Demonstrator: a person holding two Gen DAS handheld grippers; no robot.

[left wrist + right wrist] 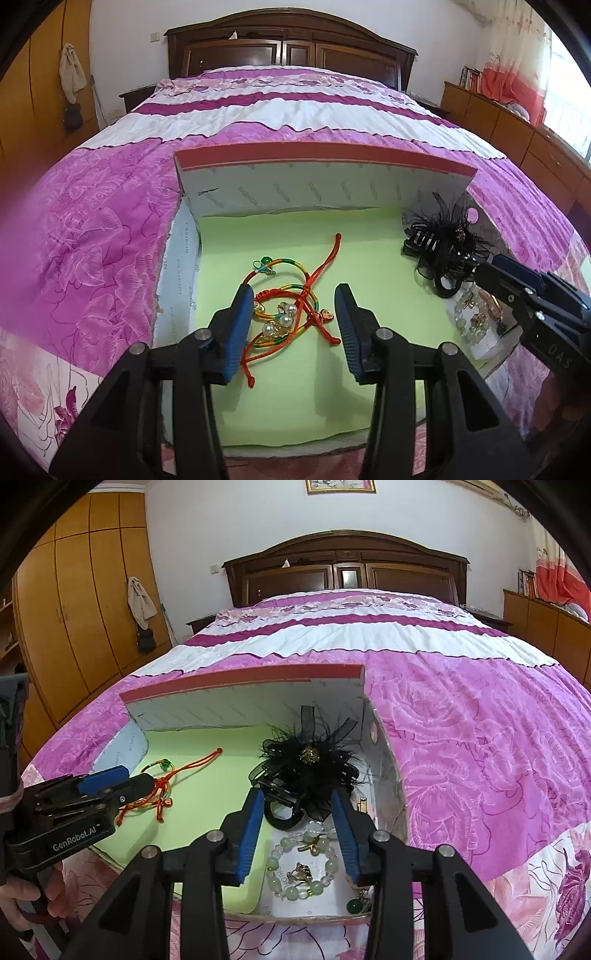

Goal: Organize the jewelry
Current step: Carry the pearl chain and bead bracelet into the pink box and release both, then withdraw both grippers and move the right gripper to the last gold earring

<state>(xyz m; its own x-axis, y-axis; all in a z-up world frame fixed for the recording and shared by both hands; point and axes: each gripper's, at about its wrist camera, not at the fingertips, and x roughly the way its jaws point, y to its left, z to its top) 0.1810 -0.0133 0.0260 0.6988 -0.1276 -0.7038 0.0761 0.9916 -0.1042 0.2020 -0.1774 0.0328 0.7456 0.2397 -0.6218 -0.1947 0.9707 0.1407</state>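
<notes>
An open box with a light green floor (288, 402) lies on the bed. A tangle of red and rainbow cord bracelets (291, 295) with pearl earrings (280, 321) lies on the green floor. My left gripper (293, 332) is open and straddles that tangle just above it; it shows in the right wrist view (144, 779) too. A black feather hair clip (306, 764) lies at the box's right. A pale green bead bracelet (295, 871) with gold earrings (301, 871) lies on the white strip. My right gripper (297, 834) is open over the bead bracelet.
The box's raised lid (317, 177) stands behind the floor. A pink and white floral bedspread (92, 229) surrounds the box. A dark green bead (354, 906) lies at the box's near right corner. A wooden headboard (347, 568) and wardrobes (74, 609) stand far back.
</notes>
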